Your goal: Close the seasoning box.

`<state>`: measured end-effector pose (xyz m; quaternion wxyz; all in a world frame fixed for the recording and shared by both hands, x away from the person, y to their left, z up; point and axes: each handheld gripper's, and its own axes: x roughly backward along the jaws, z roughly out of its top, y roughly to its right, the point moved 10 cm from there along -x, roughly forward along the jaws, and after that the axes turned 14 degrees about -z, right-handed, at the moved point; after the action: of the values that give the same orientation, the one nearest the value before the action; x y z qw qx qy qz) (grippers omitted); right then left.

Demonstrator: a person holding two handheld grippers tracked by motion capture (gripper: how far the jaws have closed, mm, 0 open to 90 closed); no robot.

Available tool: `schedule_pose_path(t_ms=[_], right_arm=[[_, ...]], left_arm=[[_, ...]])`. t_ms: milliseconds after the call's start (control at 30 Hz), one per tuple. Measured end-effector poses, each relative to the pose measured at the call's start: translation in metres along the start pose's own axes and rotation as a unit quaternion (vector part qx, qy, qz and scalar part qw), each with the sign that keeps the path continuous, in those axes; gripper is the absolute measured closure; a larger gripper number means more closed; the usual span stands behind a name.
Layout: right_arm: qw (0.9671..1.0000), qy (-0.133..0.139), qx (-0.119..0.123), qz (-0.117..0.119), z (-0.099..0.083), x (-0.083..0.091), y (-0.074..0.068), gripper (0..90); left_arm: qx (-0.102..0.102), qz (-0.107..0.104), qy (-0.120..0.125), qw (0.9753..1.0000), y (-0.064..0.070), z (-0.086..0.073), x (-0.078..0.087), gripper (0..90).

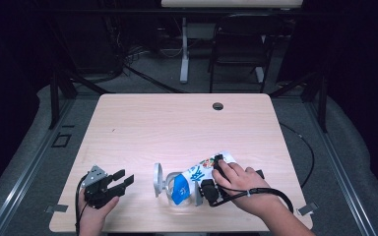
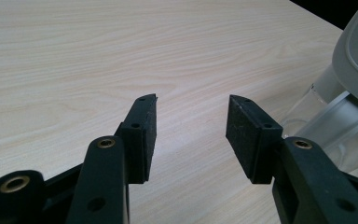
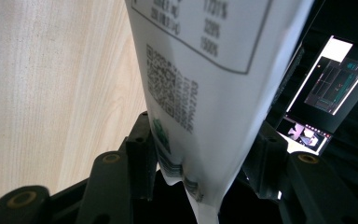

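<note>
Right gripper (image 1: 218, 169) clamps the white printed snack pouch (image 1: 204, 171) over the clear plastic container (image 1: 179, 189); left gripper (image 1: 122, 179), beside that container, stands open.

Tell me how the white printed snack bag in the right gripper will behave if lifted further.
The white printed snack bag looks like thin film, so it would probably flop and sag. Its glossy surface may slip between the jaws of the right gripper, which pinch only one edge. Its other end sits in the clear plastic container, which might tip.
</note>
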<state>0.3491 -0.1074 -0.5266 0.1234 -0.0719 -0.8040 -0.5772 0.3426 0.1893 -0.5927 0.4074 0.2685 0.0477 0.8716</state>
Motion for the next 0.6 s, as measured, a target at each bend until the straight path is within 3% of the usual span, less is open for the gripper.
schedule_pose_path(t_ms=[200,233,267,300,333,600], right_arm=[[1.0,0.001,0.002,-0.001,0.0006,-0.0001,0.0008,52.1],[0.9999,-0.005,0.012,-0.004,-0.0004,0.001,0.0026,52.1],[0.9999,0.009,-0.006,0.001,0.0019,-0.0012,-0.0006,52.1],[0.9999,-0.005,0.012,-0.003,-0.0003,0.001,0.0029,52.1],[0.9999,-0.005,0.015,-0.004,-0.0004,0.0011,0.0034,52.1],[0.9999,0.0,0.012,-0.004,0.0006,0.0001,0.0033,52.2]], left_arm=[[0.001,-0.001,0.0,1.0,0.0002,-0.0001,-0.0003,53.5],[0.0,-0.001,0.0,1.0,0.0002,-0.0001,-0.0002,53.5],[0.001,-0.001,0.0,1.0,0.0002,-0.0001,-0.0003,53.5],[0.002,-0.001,0.001,1.0,0.0004,-0.0001,-0.0003,53.5],[0.002,-0.001,0.0,1.0,0.0003,-0.0002,-0.0003,53.5],[0.003,-0.001,0.0,1.0,0.0001,-0.0007,-0.0007,53.5]])
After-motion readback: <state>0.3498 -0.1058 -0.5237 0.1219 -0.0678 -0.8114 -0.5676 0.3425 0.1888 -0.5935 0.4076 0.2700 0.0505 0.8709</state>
